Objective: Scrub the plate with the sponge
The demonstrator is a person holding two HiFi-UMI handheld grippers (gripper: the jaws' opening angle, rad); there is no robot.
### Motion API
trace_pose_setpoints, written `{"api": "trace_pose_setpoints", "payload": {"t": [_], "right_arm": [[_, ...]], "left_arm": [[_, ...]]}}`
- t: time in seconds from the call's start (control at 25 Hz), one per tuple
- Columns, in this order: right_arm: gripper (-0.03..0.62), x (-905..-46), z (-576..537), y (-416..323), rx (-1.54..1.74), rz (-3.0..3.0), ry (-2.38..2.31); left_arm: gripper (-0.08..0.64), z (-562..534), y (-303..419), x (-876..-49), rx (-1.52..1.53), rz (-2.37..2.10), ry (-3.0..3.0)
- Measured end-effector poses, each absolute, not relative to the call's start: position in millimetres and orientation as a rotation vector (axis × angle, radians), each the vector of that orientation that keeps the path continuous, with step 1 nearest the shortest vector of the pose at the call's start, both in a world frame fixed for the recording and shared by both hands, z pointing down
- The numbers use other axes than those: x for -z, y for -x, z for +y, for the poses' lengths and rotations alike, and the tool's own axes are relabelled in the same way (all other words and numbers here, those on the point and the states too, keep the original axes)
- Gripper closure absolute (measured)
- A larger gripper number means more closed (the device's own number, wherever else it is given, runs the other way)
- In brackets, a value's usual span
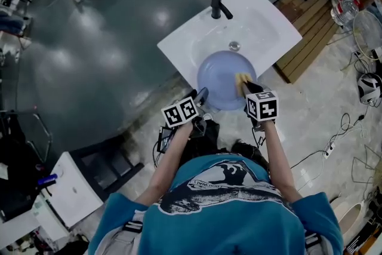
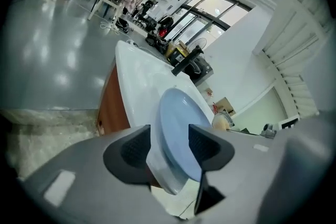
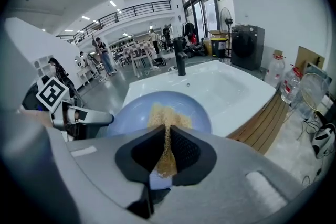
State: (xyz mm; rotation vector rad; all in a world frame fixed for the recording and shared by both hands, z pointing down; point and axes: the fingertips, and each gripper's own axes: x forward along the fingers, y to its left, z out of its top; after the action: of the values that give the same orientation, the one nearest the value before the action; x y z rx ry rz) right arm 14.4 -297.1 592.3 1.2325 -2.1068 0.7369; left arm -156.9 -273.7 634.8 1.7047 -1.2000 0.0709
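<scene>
Plate (image 1: 219,77) on sink's (image 1: 268,24) near part, before faucet (image 1: 218,4). Sponge (image 1: 242,82) on plate, right side. Pallet (image 1: 307,33) right of sink.

I am watching the white sink (image 1: 179,45) carrying the blue plate (image 1: 218,77), which is lying over its near corner. A black faucet (image 1: 218,4) is standing at the far edge, and the drain (image 1: 234,45) is showing just beyond the plate.

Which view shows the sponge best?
Right gripper view: the sponge fills the middle, pinched in the right gripper and lying on the plate. Head view shows a small yellow patch; left gripper view, at most a tan speck.
</scene>
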Motion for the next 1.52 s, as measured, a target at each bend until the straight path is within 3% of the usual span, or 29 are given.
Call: {"api": "trace_pose_setpoints", "payload": {"t": [0.28, 0.44, 1.12, 1.52], "right_arm": [[0.563, -550.7, -261.9, -23.4, -0.758, -2.262, -1.234], [0.563, -529.8, -241.0, -37.7, -0.752, -2.339, -1.225], [0.563, -495.3, -124.0, -155.0, -0.704, -2.54, -1.169], [0.563, -496.1, -76.5, -181.6, -0.727, -2.558, -1.187]], "left_arm": [[0.407, -264.2, 161.1, -567.0, 0.108, -1.361, -1.904], [0.417, -255.4, 134.3, -537.1, 0.156, -1.371, -2.031], [0.42, -136.0, -61.9, -449.1, -0.124, -1.262, -2.555], [0.499, -76.6, -96.2, -450.9, -0.227, -1.196, -2.591]]}}
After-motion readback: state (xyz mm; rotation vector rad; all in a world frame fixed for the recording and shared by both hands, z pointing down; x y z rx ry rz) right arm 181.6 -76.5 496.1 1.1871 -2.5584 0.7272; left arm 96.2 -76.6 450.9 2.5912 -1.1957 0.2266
